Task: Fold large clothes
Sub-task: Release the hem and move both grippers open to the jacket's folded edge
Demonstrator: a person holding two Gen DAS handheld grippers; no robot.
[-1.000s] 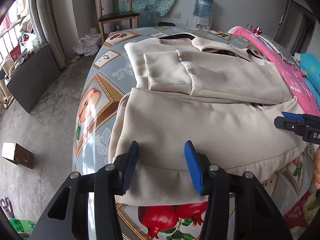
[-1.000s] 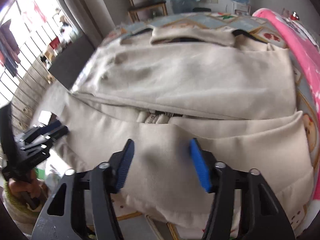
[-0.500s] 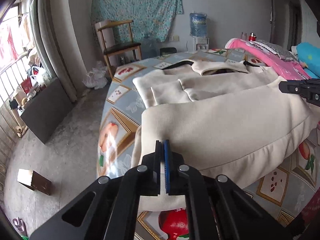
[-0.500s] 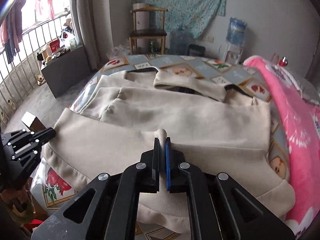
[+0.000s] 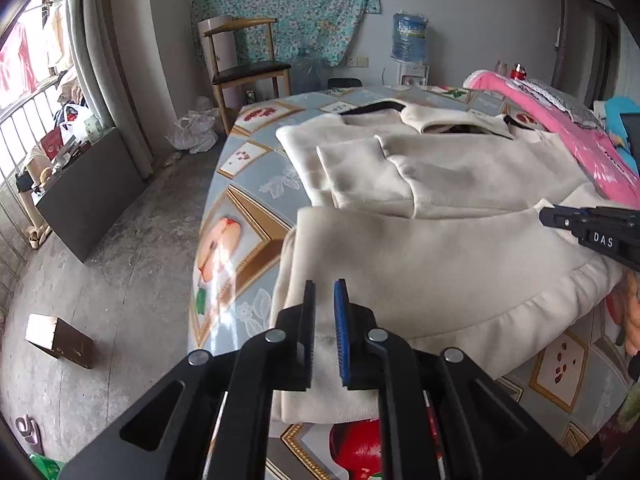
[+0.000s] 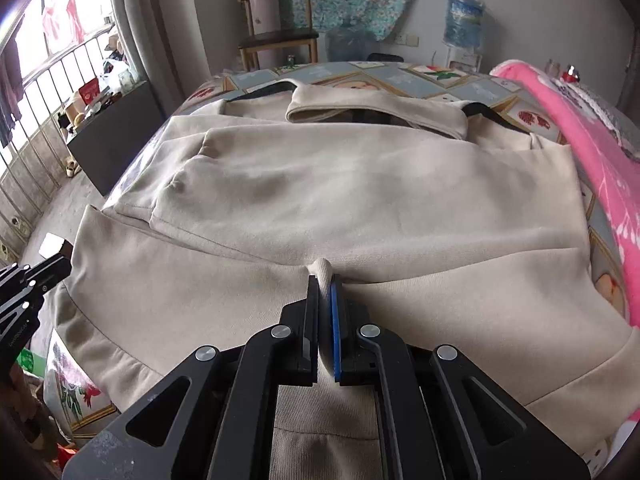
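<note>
Both claws pinch the beige jacket (image 6: pixel 360 200) hem on the tabletop (image 5: pixel 256 184): left claw (image 5: pixel 324 292) at 6 o'clock just loosening, right claw (image 6: pixel 325 284) clamped.

Both views are taken from wrist cameras aimed forward and downward along black gripper fingers. The left view is set close over the near left hem of a large beige fleece garment (image 5: pixel 440 248); the right view is set near its middle (image 6: pixel 360 200). The wooden chair (image 5: pixel 244 68) and far wall are shared.
</note>
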